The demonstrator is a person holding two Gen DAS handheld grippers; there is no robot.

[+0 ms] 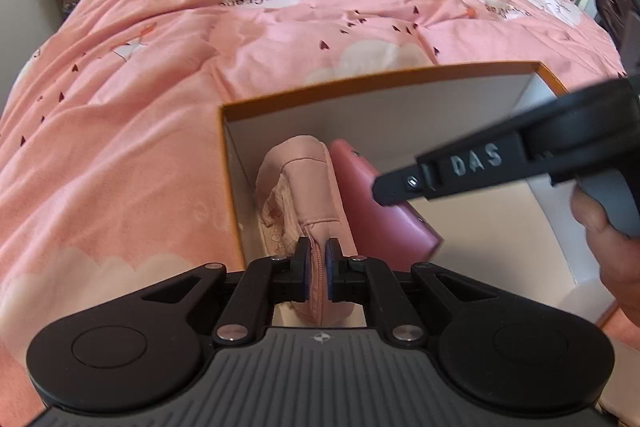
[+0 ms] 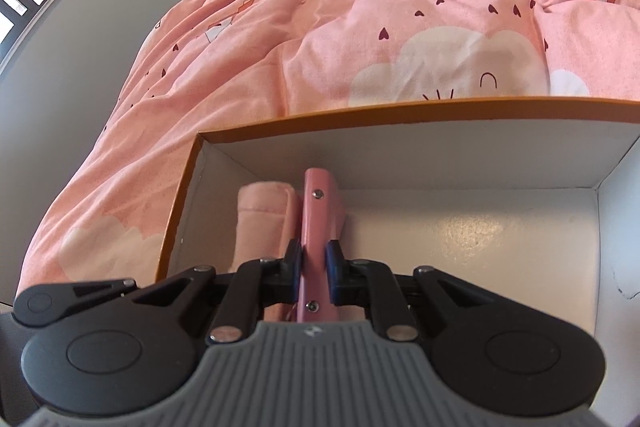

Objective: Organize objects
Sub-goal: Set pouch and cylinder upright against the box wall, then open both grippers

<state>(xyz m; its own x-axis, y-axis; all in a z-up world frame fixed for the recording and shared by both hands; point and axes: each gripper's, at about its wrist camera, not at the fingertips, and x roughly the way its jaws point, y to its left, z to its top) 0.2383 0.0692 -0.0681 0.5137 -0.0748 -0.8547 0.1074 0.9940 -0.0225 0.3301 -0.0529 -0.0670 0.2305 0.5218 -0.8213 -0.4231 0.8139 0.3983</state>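
Your left hand-held gripper (image 1: 318,269) is clamped on the pink pouch (image 1: 308,187), and your right hand-held gripper (image 2: 314,267) on the pink case (image 2: 320,211). Both already stand side by side inside the box (image 2: 400,115) on the bed (image 1: 160,67); I judge only releasing is left.

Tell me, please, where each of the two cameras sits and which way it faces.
Left wrist view: sits on the left claw, looking down into the box on the bed; its claw grips the pink pouch, and the right claw's arm and the person's hand cross at right.
Right wrist view: sits on the right claw, facing the same way into the box; its claw grips the pink case.
Shared: box, pouch, case and pink duvet.
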